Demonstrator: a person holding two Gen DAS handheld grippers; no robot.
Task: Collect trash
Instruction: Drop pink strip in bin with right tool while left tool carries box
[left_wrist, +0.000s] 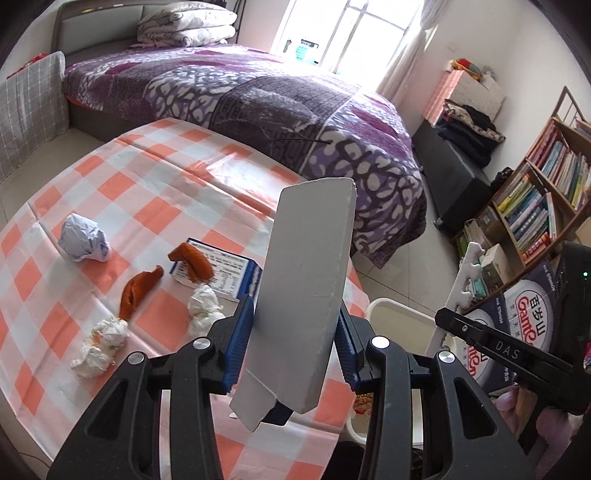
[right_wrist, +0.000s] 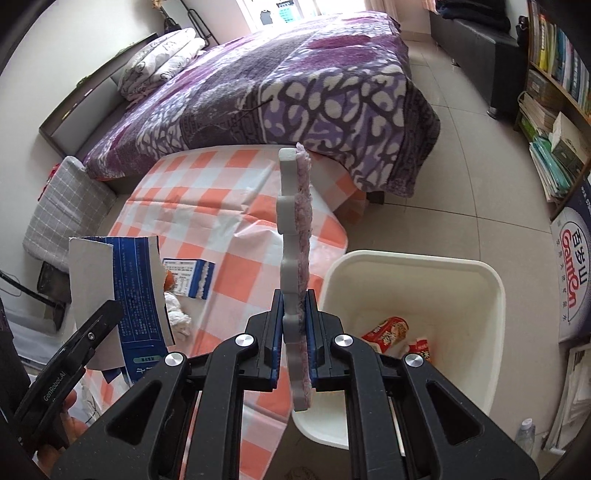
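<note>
My left gripper (left_wrist: 295, 347) is shut on a flattened grey and blue carton (left_wrist: 306, 295), held upright above the checked table (left_wrist: 155, 192); the carton also shows in the right wrist view (right_wrist: 122, 291). My right gripper (right_wrist: 293, 332) is shut on a white foam puzzle piece with purple fuzz (right_wrist: 295, 236), held upright beside the white bin (right_wrist: 480, 295). On the table lie a crumpled paper ball (left_wrist: 84, 238), two orange peels (left_wrist: 138, 291) (left_wrist: 194, 260), crumpled tissues (left_wrist: 99, 345) (left_wrist: 203, 306) and a blue and white box piece (left_wrist: 221, 269).
The white bin holds red snack wrappers (right_wrist: 388, 328). A bed with a purple blanket (left_wrist: 258, 99) stands behind the table. A bookshelf (left_wrist: 535, 206) and a printed water carton (left_wrist: 524, 314) stand to the right. A grey checked cushion (left_wrist: 29, 110) is at far left.
</note>
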